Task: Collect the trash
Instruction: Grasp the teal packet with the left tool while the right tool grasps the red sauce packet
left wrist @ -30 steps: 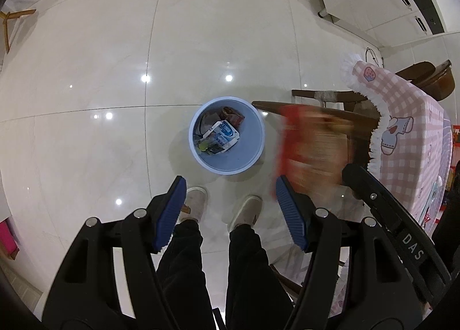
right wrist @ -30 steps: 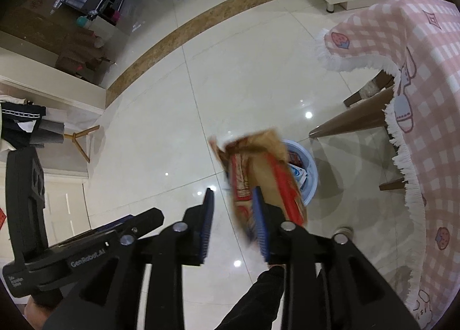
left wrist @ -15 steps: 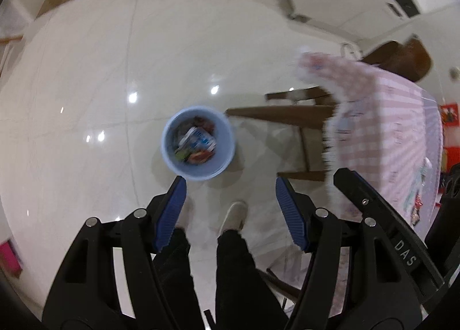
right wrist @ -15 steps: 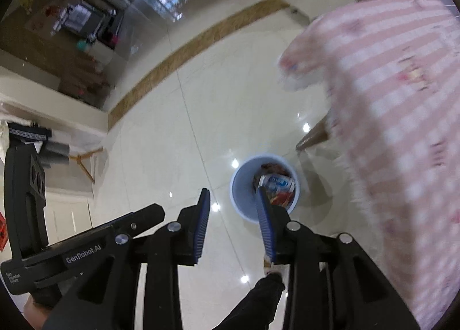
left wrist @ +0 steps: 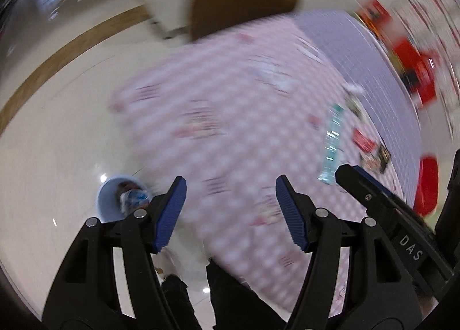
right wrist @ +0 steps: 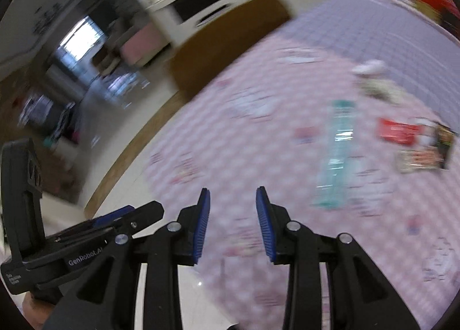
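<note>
Both views motion-blurred. Left gripper (left wrist: 230, 209) jaws apart, empty; right gripper (right wrist: 233, 223) jaws apart, empty. Teal wrapper (right wrist: 335, 157), red packet (right wrist: 398, 130) lie on pink checked tabletop (right wrist: 258, 134). Bin (left wrist: 110, 200) on floor, trash inside.

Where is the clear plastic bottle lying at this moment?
In the right wrist view the clear plastic bottle lies on the pink checked tablecloth, right of centre, with a red packet to its right.
</note>
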A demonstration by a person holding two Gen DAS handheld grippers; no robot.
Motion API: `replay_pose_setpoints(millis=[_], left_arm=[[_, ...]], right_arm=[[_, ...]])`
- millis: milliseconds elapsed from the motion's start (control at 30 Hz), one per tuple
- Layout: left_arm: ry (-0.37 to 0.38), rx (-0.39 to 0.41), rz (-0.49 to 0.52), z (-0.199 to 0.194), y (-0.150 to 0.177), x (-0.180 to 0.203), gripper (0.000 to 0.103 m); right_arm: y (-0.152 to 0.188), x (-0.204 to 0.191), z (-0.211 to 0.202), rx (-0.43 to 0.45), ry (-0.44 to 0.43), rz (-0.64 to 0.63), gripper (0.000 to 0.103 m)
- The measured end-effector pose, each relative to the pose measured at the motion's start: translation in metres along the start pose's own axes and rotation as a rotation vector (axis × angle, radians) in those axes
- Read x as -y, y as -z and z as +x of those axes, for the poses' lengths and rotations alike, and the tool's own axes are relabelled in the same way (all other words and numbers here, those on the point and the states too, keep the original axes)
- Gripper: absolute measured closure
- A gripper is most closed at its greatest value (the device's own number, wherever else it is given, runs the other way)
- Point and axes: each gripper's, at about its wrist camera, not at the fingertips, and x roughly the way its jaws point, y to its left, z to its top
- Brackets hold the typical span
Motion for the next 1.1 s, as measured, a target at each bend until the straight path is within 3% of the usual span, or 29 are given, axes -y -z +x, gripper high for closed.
replay_pose_setpoints(millis=[167,300,533,700,733,867,933,1000,1100], left_arm=[[0.0,-0.073,0.197,0.051,-0.014,0.094,0.039],[-0.019,-0.126,0.297,0.09,-0.018,0.142,0.039],[-0.084,-0.194,0.323,0.14,-0.025,0.17,0.039],[-0.133,-0.199,0.349,0.151,-0.029,0.181,0.04],[-0.14,-0.198,0.353,0.153,-0.03,0.183,0.042],[-0.18,-0.173,0.389,0.155,-0.033,0.19,0.071],[-0.153,-0.17,0.357,0.154,-0.038,0.186,0.075],[-0.082,-0.17,0.307,0.15,-0.045,0.179,0.088],[-0.018,-0.155,0.25,0.139,-0.052,0.166,0.094]], right_arm=[[-0.009,0.097,-0.018,0.022,0.104,0.151,0.069],[-0.015,0.147,-0.021,0.02,0.144,0.215,0.068],[-0.019,0.185,-0.02,0.017,0.148,0.263,0.068],[-0.028,0.195,-0.009,0.007,0.127,0.275,0.068],[-0.029,0.195,-0.008,0.005,0.122,0.274,0.068],[-0.036,0.197,0.001,0.003,0.111,0.268,0.068],[-0.041,0.2,0.007,0.008,0.114,0.266,0.068],[-0.046,0.203,0.012,0.018,0.122,0.271,0.068],[-0.053,0.211,0.022,0.033,0.147,0.274,0.068]])
